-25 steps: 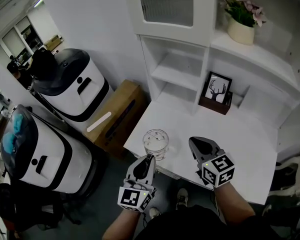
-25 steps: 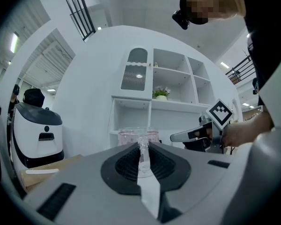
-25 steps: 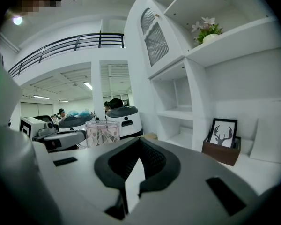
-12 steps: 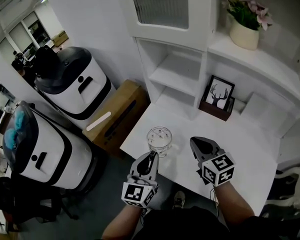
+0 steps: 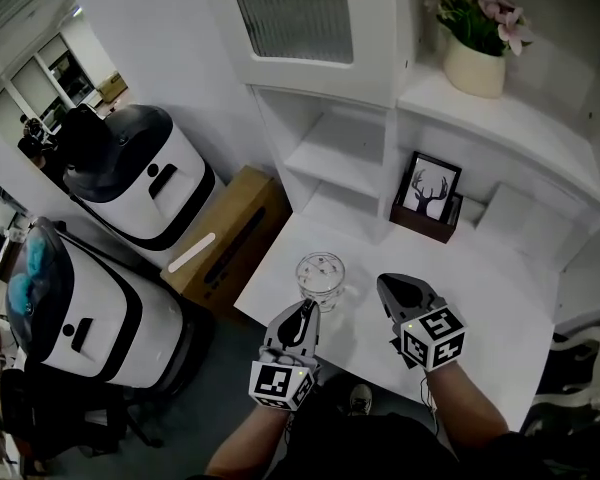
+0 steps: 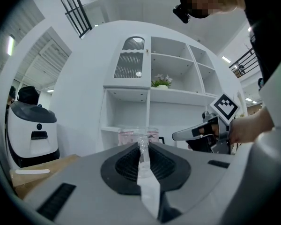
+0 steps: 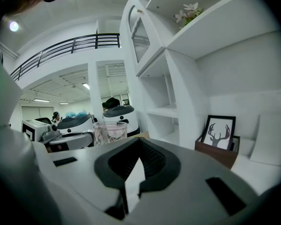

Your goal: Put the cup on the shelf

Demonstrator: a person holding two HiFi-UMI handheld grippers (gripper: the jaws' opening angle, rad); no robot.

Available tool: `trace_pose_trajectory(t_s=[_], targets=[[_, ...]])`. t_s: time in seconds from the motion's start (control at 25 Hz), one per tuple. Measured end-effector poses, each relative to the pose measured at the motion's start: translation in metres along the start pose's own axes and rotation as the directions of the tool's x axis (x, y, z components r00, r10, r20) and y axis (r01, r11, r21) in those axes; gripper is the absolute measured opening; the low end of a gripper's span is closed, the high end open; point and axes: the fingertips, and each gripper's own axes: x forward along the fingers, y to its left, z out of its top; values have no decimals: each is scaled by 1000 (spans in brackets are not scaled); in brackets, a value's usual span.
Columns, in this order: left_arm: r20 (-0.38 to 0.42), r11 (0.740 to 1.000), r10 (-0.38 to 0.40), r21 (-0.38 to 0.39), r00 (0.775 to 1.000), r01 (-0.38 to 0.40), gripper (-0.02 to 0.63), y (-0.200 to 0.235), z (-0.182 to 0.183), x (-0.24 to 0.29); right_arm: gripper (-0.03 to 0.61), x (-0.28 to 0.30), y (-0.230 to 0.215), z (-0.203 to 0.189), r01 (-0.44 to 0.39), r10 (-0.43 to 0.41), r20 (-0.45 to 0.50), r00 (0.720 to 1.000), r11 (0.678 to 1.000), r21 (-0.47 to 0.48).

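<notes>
Between the jaws of my left gripper [image 5: 304,313], pinched to a thin slit, sat what looked like the handle of the glass cup [image 5: 320,274], just ahead of their tips above the table [image 5: 480,288] edge. My right gripper [image 5: 390,288] hung beside it, jaws shut, empty. Grasp made, I judged; next, carry it forward and up to the shelf [image 5: 345,168].

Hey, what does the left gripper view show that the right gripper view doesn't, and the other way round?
Only the left gripper view shows the right gripper, reaching in from the right.

Only the right gripper view shows the left gripper, just left of the cup.

Both show the clear glass cup, the white shelf unit, the potted pink flowers on an upper shelf, and a white-and-black rounded machine on the floor.
</notes>
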Motion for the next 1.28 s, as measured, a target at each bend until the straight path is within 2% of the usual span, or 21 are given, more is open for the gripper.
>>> trace_pose_trajectory(t_s=[0.32,0.44,0.8,1.28], targets=[[-1,999,-32,1,999,32,34,22,-9,30,3,18,-21,-6,70,-70,-18,997,997,32],[1,998,-66,24,998,66,34,31,-9,42,3,30,-24,-7,93,-92,-25,995,994,50],[-2,988,-152,29,988,152,34,56,-16,83,3,62,-36,-10,165,-162,-47,986,983,80],[-49,976,-215,16,975,216,34,89,-40,142,3,101,-62,-24,264,-259,-71,963,961,85]])
